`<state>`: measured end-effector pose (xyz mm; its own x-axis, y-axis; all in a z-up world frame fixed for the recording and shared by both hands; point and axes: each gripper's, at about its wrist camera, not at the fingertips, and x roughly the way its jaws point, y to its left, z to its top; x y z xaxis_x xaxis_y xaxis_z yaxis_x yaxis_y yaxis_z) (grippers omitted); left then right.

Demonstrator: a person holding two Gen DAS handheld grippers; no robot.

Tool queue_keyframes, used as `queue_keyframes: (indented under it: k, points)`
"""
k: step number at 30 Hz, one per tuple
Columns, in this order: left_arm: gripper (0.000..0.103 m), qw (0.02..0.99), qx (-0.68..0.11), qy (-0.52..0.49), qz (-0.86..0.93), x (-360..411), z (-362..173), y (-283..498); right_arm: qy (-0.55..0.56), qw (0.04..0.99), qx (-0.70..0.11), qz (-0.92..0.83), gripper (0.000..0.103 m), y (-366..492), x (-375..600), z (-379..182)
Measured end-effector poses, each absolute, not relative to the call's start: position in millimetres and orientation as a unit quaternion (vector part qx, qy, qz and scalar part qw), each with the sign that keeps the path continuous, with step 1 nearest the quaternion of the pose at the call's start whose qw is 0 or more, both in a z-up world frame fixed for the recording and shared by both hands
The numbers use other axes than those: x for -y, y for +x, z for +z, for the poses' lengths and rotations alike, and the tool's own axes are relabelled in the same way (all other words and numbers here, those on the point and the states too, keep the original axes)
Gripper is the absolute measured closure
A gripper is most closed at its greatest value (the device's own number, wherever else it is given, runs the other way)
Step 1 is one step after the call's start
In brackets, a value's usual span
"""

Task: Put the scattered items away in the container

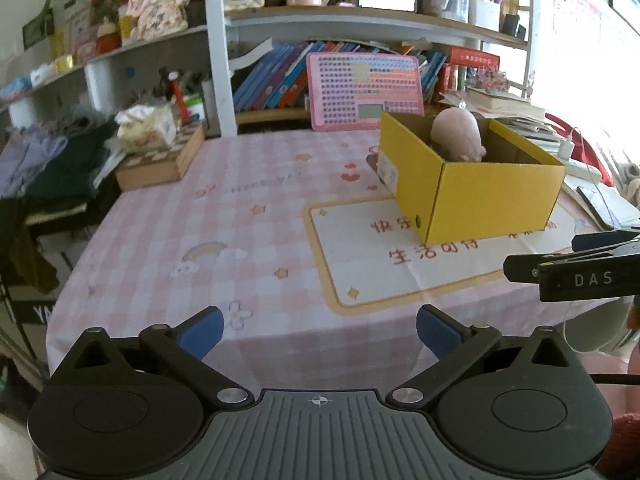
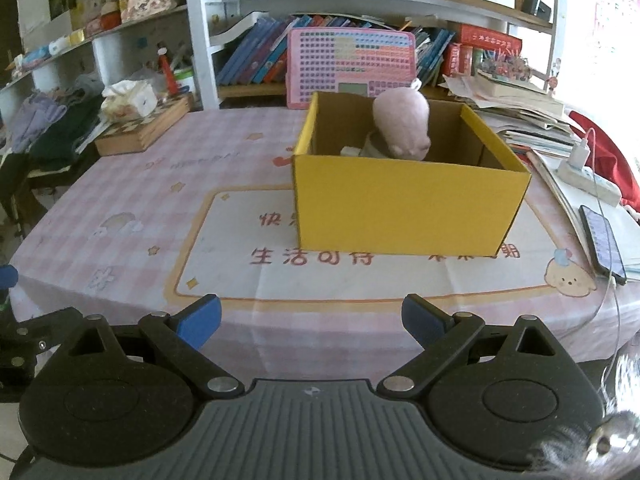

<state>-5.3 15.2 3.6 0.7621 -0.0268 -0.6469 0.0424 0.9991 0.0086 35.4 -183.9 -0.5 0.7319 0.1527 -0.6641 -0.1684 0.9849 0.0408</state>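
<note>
A yellow cardboard box [image 1: 488, 196] stands on the pink checked tablecloth [image 1: 240, 208], right of centre; in the right wrist view the box [image 2: 404, 204] is straight ahead. A pink plush toy [image 1: 458, 132] sticks up out of it, also in the right wrist view [image 2: 402, 124], beside smaller pale items [image 2: 352, 151]. My left gripper [image 1: 320, 330] is open and empty at the table's near edge. My right gripper [image 2: 310, 320] is open and empty, short of the box; it shows at the right edge of the left wrist view [image 1: 576, 270].
A wooden box [image 1: 160, 164] with a tissue pack stands at the back left by piled clothes. A pink board [image 2: 352, 64] leans on the bookshelf behind. A phone [image 2: 602, 240], power strip [image 2: 588, 176] and stacked papers lie right of the box.
</note>
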Motion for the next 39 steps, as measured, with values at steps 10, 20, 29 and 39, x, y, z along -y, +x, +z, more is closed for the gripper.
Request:
queue_keyframes:
  k: [10, 20, 29, 39]
  points:
    - [0.000, 0.931, -0.364, 0.004, -0.040, -17, -3, -11, -0.021, 0.928, -0.361, 0.088, 0.005, 30, 175, 0]
    - [0.000, 0.929, -0.368, 0.002, -0.046, -14, -5, -6, -0.023, 0.926, -0.368, 0.081, 0.003, 30, 179, -1]
    - [0.000, 0.928, -0.370, 0.007, -0.046, -12, -5, -2, -0.025, 0.925, -0.371, 0.081, 0.003, 32, 178, -2]
    - [0.000, 0.929, -0.368, 0.006, -0.048, -10, -4, 2, -0.035, 0.924, -0.371, 0.086, 0.003, 36, 176, -2]
